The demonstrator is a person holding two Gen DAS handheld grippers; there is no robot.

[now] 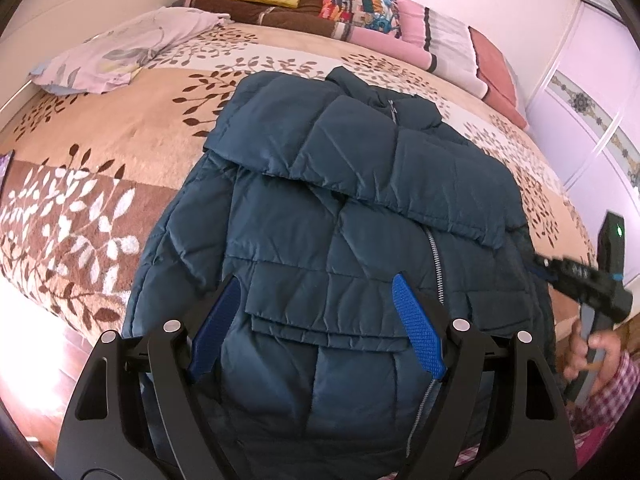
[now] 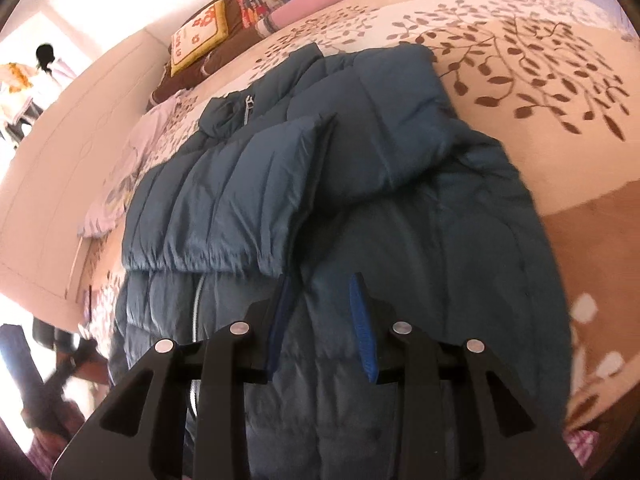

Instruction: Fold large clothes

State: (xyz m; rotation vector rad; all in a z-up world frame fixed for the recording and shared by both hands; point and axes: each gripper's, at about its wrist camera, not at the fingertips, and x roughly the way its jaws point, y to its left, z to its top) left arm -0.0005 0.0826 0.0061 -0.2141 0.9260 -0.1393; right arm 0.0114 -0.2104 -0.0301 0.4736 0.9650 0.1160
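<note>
A dark teal puffer jacket point(image 1: 360, 208) lies on the bed, front up, zipper closed, with both sleeves folded across its chest. My left gripper point(image 1: 316, 288) is open, hovering over the jacket's lower part with nothing between its blue pads. My right gripper point(image 2: 320, 284) is open over the jacket's point(image 2: 400, 240) lower right side, near the cuff of a folded sleeve point(image 2: 224, 208). It also shows at the right edge of the left wrist view point(image 1: 576, 276), held by a hand.
The bed has a beige and brown leaf-patterned blanket point(image 1: 120, 128). A lilac pillow point(image 1: 120, 52) lies at the far left. Folded blankets and cushions point(image 1: 352, 4) are stacked along the headboard. A white wardrobe point(image 1: 600, 112) stands to the right.
</note>
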